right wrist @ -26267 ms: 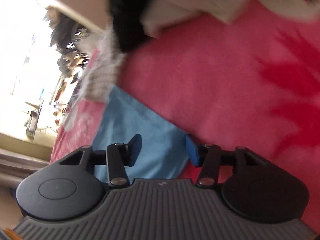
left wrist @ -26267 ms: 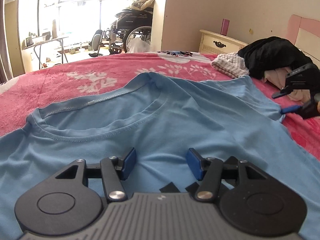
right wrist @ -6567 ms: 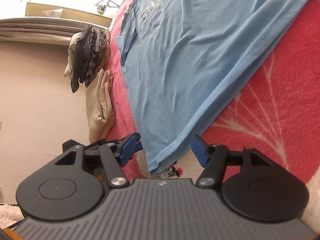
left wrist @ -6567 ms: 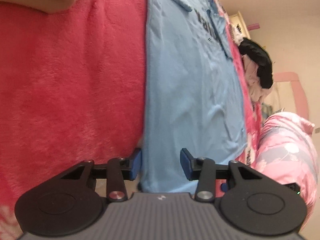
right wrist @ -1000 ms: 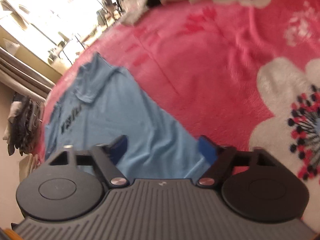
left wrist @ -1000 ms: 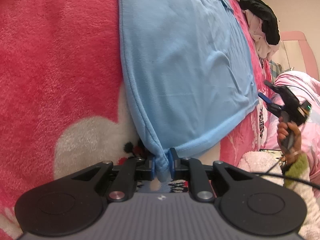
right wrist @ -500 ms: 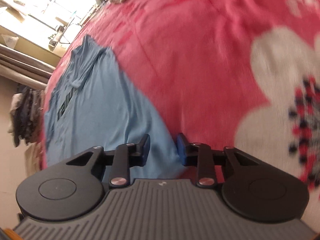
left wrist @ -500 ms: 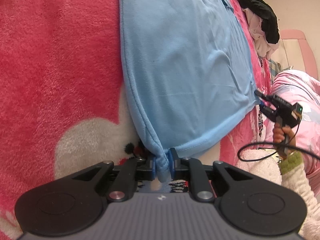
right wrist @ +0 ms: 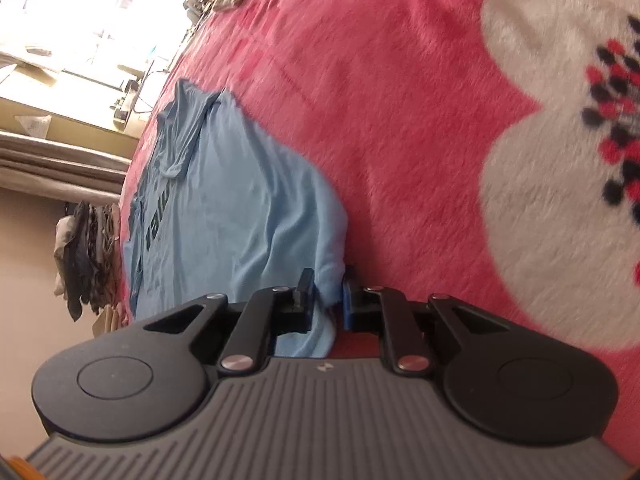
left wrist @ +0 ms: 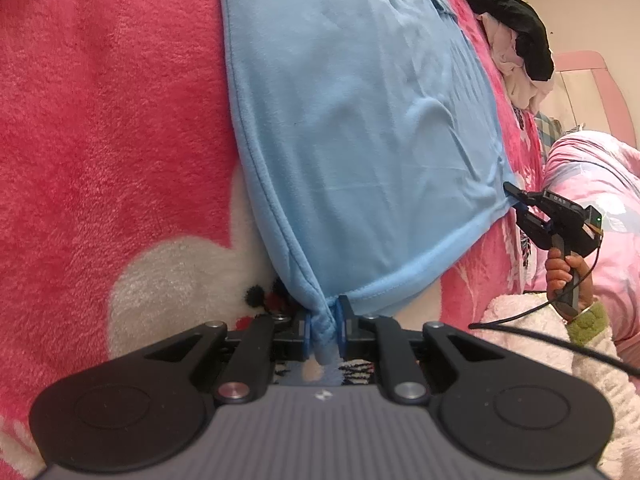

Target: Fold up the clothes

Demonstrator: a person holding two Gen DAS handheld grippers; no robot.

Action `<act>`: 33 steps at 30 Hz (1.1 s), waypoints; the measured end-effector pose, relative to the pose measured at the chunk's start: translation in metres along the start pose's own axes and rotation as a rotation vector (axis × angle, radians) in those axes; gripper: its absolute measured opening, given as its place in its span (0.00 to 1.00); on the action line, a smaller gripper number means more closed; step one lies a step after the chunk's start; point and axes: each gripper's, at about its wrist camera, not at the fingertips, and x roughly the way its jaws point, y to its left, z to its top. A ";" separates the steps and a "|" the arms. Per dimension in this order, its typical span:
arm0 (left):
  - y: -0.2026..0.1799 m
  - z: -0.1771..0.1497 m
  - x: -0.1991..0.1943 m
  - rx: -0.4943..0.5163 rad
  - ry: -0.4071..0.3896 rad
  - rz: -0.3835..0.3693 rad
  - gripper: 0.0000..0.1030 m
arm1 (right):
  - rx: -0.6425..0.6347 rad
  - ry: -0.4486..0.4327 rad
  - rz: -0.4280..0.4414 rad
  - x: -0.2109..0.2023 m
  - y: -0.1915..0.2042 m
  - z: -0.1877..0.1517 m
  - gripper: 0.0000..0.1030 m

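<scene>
Left gripper (left wrist: pixel 323 330): clamped on a bunched hem corner of the light blue T-shirt (left wrist: pixel 360 120); blue pads press the cloth from both sides.
Right gripper (right wrist: pixel 326 300): jaws have just been closing; hem corner of the same shirt sits between them, pinched by the blue pads. Seen from the left wrist view, it is at the shirt's far hem corner (left wrist: pixel 516 200), to the right of and beyond the left gripper.
Light blue T-shirt: spread flat on the blanket, reaching away from both tools; dark lettering at the far end, ahead and left of the right gripper.
Blanket (left wrist: pixel 100 120): pink plush with white flower shapes; lies under the shirt and on both sides of each tool.
Hand (left wrist: pixel 564 276): grips the right gripper's handle; green cuff below it.
Clothes pile (left wrist: pixel 516 48): black and pale garments, far ahead and right of the left gripper, apart from the shirt.
Cable (left wrist: pixel 560 340): black, trailing near the right gripper's handle.
</scene>
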 end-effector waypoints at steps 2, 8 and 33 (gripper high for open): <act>0.000 -0.001 -0.002 0.009 -0.015 -0.004 0.08 | -0.018 -0.005 -0.010 0.000 0.004 -0.005 0.07; -0.002 -0.003 -0.011 0.029 -0.044 -0.034 0.05 | 0.010 -0.052 0.005 -0.002 0.009 -0.009 0.04; -0.011 0.096 -0.123 -0.026 -0.564 -0.256 0.05 | -0.080 -0.225 0.226 -0.004 0.117 0.065 0.03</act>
